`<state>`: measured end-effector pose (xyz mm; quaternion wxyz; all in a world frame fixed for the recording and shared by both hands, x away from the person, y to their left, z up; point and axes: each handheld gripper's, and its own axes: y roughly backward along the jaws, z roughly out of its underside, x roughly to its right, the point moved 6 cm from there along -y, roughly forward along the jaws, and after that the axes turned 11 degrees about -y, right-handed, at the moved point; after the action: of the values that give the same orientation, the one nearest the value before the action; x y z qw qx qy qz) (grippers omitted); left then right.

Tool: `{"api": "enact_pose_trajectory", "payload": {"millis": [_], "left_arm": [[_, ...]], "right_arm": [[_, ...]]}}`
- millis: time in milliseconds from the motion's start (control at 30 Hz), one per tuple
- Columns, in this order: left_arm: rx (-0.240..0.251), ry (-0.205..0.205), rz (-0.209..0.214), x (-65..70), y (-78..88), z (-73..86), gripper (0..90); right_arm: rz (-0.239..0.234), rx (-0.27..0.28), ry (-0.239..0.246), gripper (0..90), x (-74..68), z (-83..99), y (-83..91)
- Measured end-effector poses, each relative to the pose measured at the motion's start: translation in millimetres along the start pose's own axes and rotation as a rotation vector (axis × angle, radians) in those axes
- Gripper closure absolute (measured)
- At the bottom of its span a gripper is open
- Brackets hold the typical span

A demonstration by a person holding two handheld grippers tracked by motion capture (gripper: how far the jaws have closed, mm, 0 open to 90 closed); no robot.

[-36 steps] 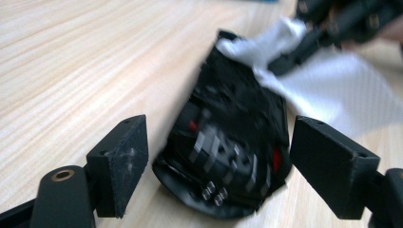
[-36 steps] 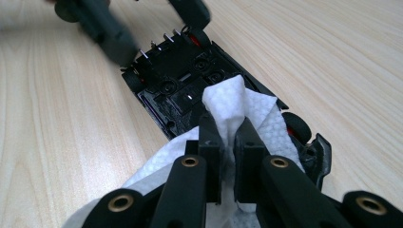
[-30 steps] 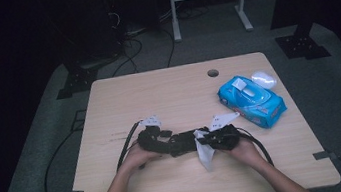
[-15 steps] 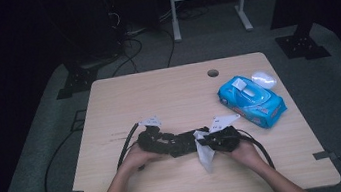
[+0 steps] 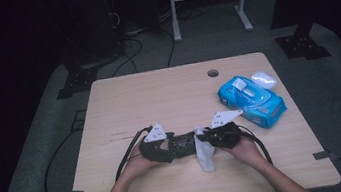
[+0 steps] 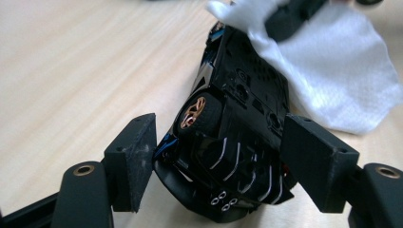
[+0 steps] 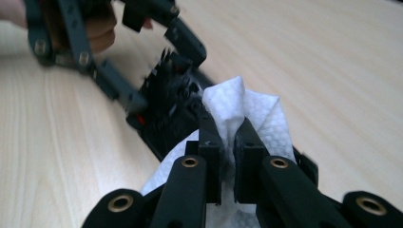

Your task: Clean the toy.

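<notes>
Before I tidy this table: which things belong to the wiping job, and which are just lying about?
In use:
- black toy car, between the left hand-held gripper pads
- white wipe, pinched by the right hand-held gripper

Lying about:
- blue wipes pack
- its clear lid

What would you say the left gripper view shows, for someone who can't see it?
A shiny black toy car, tipped so its underside and a copper-spoked wheel show, sits between the left gripper's two black jaws. A crumpled white wipe lies against the car's far end on the pale wooden table.
</notes>
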<state>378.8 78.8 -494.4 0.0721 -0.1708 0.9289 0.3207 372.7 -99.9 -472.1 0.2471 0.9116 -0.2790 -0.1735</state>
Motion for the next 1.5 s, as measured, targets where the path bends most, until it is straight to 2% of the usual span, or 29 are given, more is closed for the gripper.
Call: {"api": "enact_pose_trajectory", "payload": {"millis": [67,100,167,200,233,267,300,333,367,467,600,700,800,900,967,1067,1100,1133,1267,1367,1400,1433,1467,1500], "left_arm": [[0.005,-0.015,-0.014,1.1,-0.6,-0.8,29.1],[0.015,-0.057,-0.039,3.6,-0.6,-1.5,29.0],[0.009,-0.097,-0.061,5.6,-0.3,-2.3,29.0],[0.009,-0.097,-0.061,5.6,-0.3,-2.3,29.0],[0.005,-0.141,-0.087,7.8,-0.1,-3.1,29.1],[0.005,-0.141,-0.087,7.8,-0.1,-3.1,29.0],[0.002,-0.171,-0.105,9.8,0.0,-3.6,29.1],[0.002,-0.171,-0.105,9.8,0.0,-3.6,29.0],[-0.002,-0.216,-0.144,11.5,0.1,-3.5,29.1],[-0.011,-0.238,-0.166,11.9,0.7,-2.9,29.3],[-0.001,-0.216,-0.162,11.6,0.5,-2.9,29.0],[0.025,-0.169,-0.166,9.7,1.7,-5.2,32.3],[0.018,-0.129,-0.152,8.4,-0.4,-3.2,33.7],[-0.014,-0.095,-0.142,4.2,-4.0,2.4,33.6],[-0.018,-0.056,-0.111,1.6,-4.9,5.1,33.6],[-0.006,-0.059,-0.098,-0.1,-3.0,6.5,41.2],[0.005,-0.052,-0.089,-1.1,-0.5,7.8,48.5],[0.006,-0.055,-0.085,-1.1,0.3,8.4,50.9],[0.014,-0.056,-0.074,-1.7,2.4,9.8,53.6],[0.056,-0.017,-0.030,-2.1,4.8,10.6,56.1],[0.071,-0.002,-0.012,-2.4,5.3,10.9,56.2],[0.074,0.029,0.012,-3.0,4.3,11.3,50.7],[0.074,0.029,0.012,-3.0,4.3,11.3,46.0],[0.060,0.028,0.012,-3.5,3.0,11.4,46.0]], "right_arm": [[-0.001,0.015,-0.005,83.7,-0.4,-7.5,-0.7],[0.002,0.020,-0.002,83.7,-0.5,-11.1,-1.9],[-0.001,0.033,-0.014,83.7,0.4,-20.3,-7.1],[-0.001,0.033,-0.014,83.7,0.4,-20.3,-7.1],[-0.012,0.045,-0.038,83.7,1.3,-25.1,-12.1],[-0.012,0.045,-0.038,83.7,1.3,-25.1,-12.1],[-0.044,0.062,-0.090,83.8,1.6,-28.7,-16.2],[-0.044,0.062,-0.090,83.8,1.6,-28.7,-16.2],[-0.051,0.057,-0.114,83.8,2.3,-30.4,-20.1],[-0.045,0.048,-0.123,83.8,2.8,-30.1,-23.7],[-0.049,0.038,-0.121,84.2,0.9,-28.2,-24.9],[-0.060,0.027,-0.108,84.3,-0.9,-27.1,-23.2],[-0.072,0.014,-0.095,84.3,-3.8,-25.6,-20.7],[-0.084,0.002,-0.073,84.3,-7.5,-23.6,-19.4],[-0.091,0.001,-0.054,84.2,-10.1,-22.3,-19.7],[-0.083,-0.001,-0.045,84.1,-12.1,-21.4,-20.0],[-0.055,0.004,-0.032,84.0,-9.8,-21.8,-20.9],[-0.040,0.008,-0.032,84.1,-7.6,-22.4,-21.3],[-0.037,0.008,-0.046,84.1,-4.9,-25.3,-24.0],[-0.054,0.010,-0.037,84.1,-10.4,-26.7,-27.9],[-0.056,0.011,-0.035,84.1,-12.1,-27.0,-29.2],[-0.074,0.010,-0.034,84.1,-14.5,-27.3,-30.9],[-0.074,0.010,-0.034,84.1,-14.5,-27.3,-30.9],[-0.082,0.009,-0.030,84.2,-15.5,-27.5,-31.6]]}}
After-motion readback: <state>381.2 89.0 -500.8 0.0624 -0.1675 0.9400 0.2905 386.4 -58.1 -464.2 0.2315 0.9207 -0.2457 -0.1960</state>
